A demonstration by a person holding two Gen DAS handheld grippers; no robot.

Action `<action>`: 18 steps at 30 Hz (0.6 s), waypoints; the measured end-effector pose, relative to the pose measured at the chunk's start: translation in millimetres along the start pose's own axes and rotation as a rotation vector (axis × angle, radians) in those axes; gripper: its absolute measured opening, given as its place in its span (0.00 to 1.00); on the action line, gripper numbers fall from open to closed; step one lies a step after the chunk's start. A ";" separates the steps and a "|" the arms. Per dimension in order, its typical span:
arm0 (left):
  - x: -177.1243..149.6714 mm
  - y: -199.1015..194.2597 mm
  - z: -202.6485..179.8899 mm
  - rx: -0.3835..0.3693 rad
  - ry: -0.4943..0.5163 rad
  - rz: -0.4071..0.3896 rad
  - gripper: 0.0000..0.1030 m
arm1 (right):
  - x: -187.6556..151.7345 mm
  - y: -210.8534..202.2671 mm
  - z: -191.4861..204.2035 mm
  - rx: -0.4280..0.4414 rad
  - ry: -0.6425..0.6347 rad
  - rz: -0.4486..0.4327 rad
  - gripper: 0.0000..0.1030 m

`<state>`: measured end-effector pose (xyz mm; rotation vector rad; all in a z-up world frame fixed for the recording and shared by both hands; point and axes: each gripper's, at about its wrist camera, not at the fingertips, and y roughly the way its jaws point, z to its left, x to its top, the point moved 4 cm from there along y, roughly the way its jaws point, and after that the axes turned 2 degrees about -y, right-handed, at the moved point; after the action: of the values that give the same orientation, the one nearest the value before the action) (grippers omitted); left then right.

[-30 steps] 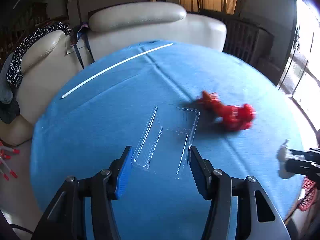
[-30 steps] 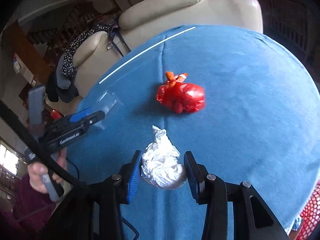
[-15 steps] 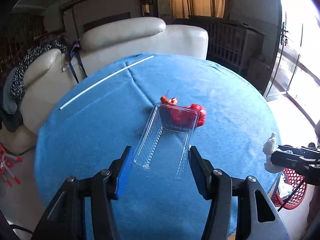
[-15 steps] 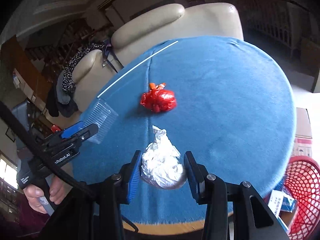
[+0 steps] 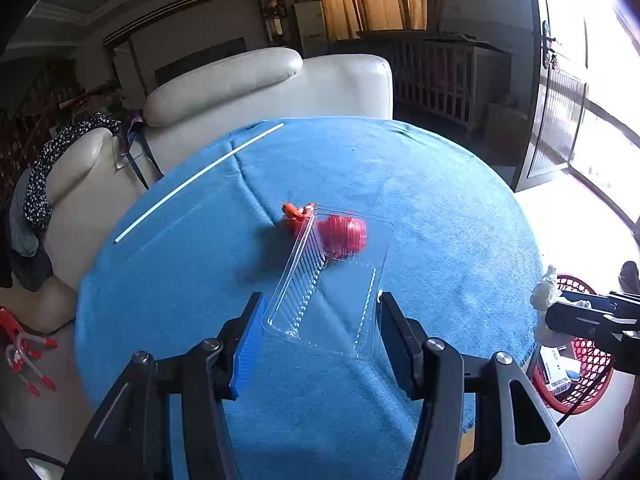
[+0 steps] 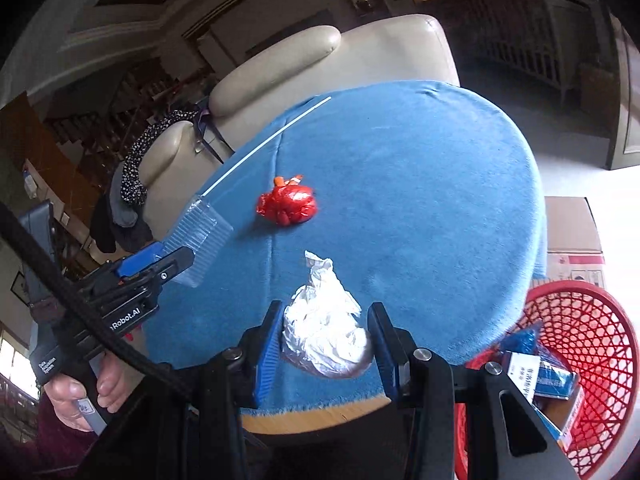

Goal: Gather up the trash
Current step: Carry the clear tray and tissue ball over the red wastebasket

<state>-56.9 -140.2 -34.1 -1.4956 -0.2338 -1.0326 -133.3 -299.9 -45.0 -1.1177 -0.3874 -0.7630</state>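
My left gripper (image 5: 320, 332) is shut on a clear plastic tray (image 5: 332, 280) and holds it above the round blue table (image 5: 420, 200). It also shows at the left of the right wrist view (image 6: 160, 264) with the tray (image 6: 200, 228). My right gripper (image 6: 324, 340) is shut on a crumpled white paper wad (image 6: 324, 332), lifted near the table's front edge. It shows at the right of the left wrist view (image 5: 560, 312) with the wad (image 5: 544, 288). A red plastic bag (image 6: 288, 204) lies mid-table, partly behind the tray in the left wrist view (image 5: 344, 232).
A red mesh basket (image 6: 580, 320) stands on the floor at the table's right, with packets inside; it also shows in the left wrist view (image 5: 588, 360). A white stick (image 6: 264, 144) lies near the far edge. Cream armchairs (image 6: 320, 60) stand behind. A cardboard box (image 6: 572, 232) sits on the floor.
Both grippers have risen and pulled back from the table with their loads. The red basket has come into view on the right.
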 end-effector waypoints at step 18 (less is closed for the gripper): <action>0.7 3.4 -31.6 0.011 0.060 0.007 0.56 | -12.3 -22.1 -32.0 -0.017 0.058 -0.021 0.44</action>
<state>-68.6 -169.1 -40.5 -1.4523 -0.1914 -1.0667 -160.5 -329.6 -51.3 -1.1060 -0.3448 -0.8163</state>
